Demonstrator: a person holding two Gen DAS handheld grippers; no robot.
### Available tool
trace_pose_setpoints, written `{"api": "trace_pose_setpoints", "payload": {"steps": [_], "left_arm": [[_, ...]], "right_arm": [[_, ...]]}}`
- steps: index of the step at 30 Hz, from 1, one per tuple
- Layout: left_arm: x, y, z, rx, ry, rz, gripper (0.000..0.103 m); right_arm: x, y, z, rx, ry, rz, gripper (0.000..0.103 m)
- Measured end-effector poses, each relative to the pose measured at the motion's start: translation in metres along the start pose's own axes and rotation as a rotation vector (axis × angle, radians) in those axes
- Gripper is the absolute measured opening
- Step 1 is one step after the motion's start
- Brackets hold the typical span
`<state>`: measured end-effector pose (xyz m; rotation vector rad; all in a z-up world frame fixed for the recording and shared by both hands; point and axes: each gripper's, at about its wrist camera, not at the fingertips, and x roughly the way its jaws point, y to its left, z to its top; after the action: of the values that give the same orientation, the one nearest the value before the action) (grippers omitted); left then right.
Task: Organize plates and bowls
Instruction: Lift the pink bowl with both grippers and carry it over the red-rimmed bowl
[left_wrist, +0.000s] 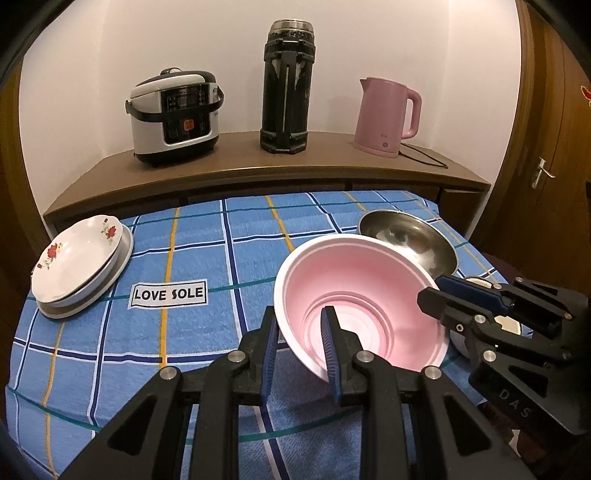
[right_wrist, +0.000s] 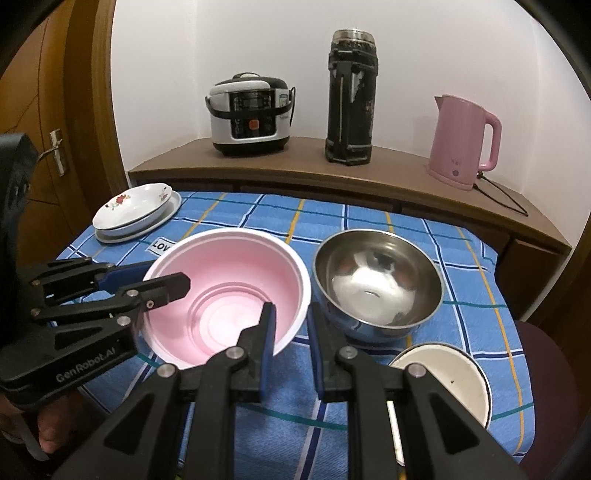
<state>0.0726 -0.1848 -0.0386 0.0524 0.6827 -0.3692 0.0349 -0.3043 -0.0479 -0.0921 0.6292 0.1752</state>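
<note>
A: While the checked cloth (right_wrist: 388, 236) covers the counter, which container is biggest?
B: The steel bowl (right_wrist: 376, 280), empty, beside the pink bowl (right_wrist: 236, 288).
A: Who holds that one?
B: Both: left hand-held gripper (left_wrist: 299, 350) and right hand-held gripper (right_wrist: 291, 343) are clamped on its rim. It looks empty. Flowered plates (right_wrist: 135, 210) are stacked far left; a white enamel bowl (right_wrist: 450, 380) sits near right.
</note>
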Motion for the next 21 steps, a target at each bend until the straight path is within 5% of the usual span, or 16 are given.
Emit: {"api": "trace_pose_setpoints", "payload": {"steps": [21], "left_arm": [[-0.017, -0.013, 0.015, 0.027, -0.047, 0.018, 0.025]], "right_arm": [[-0.017, -0.009, 0.012, -0.009, -0.04, -0.016, 0.018]]}}
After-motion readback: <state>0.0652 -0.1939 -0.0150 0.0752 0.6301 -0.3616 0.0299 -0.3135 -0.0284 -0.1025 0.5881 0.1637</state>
